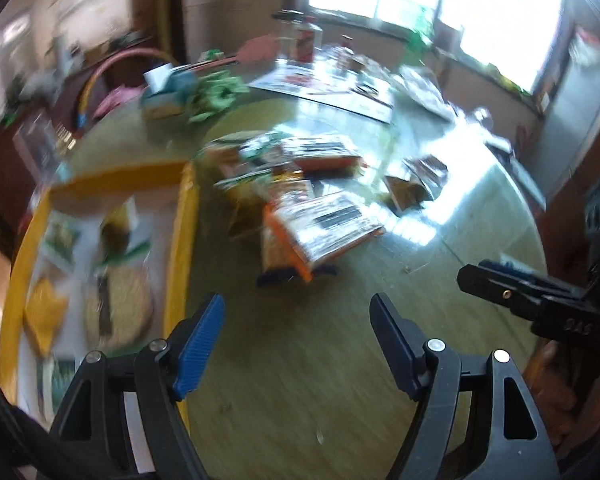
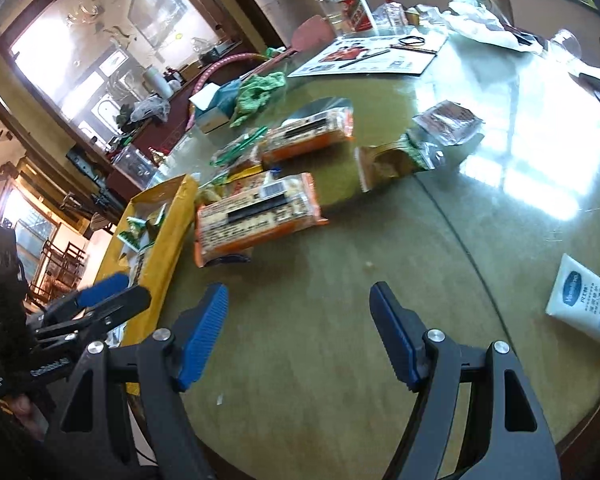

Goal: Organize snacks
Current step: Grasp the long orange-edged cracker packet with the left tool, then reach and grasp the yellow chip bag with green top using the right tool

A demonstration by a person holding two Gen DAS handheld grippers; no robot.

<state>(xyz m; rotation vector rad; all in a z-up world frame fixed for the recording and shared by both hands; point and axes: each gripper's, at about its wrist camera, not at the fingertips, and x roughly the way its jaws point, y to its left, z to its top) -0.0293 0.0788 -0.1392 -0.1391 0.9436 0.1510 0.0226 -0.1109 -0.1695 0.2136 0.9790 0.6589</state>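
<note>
Both tools are held over the table (image 2: 340, 360) with jaws spread wide and nothing between them: the right gripper (image 2: 298, 332) and the left gripper (image 1: 296, 340). From the right gripper, the nearest orange snack pack (image 2: 256, 216) is found at about 11 o'clock, well apart, its long axis running roughly from 8 to 2 o'clock. It lies just beside the yellow box (image 2: 168, 240), which stands at 10 o'clock and already holds small packets. In the blurred left view the same pack (image 1: 320, 228) sits near 12 o'clock, so neither arm is judged clearly nearer. Farther off, a 2nd orange pack (image 2: 308, 136) and a brown pouch (image 2: 388, 160) are seen.
</note>
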